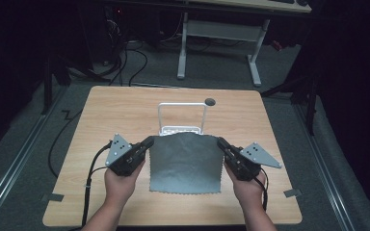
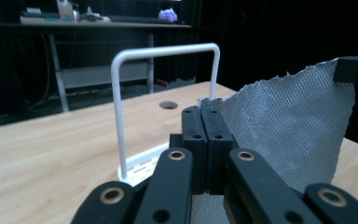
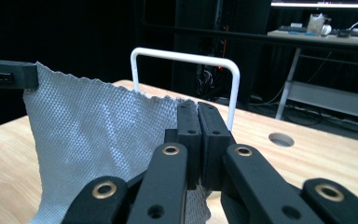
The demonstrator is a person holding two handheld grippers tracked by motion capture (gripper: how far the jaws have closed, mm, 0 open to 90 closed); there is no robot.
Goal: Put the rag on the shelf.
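Observation:
A grey woven cloth (image 1: 185, 161) hangs between my two grippers, its top edge lifted and its lower edge resting on the wooden table (image 1: 106, 115). My left gripper (image 1: 149, 141) is shut on the cloth's top left corner (image 2: 207, 103). My right gripper (image 1: 220, 142) is shut on the top right corner (image 3: 189, 103). In the left gripper view the cloth (image 2: 289, 121) stretches away to the other gripper's jaw (image 2: 354, 69). Just behind the cloth stands a white wire rack (image 1: 182, 115) with a tall looped bar (image 2: 163, 52) (image 3: 186, 58).
A round cable hole (image 1: 210, 101) lies in the table behind the rack. A white-legged desk (image 1: 219, 29) stands beyond the table on grey carpet. Black cables (image 1: 89, 187) trail from the grippers toward the front edge.

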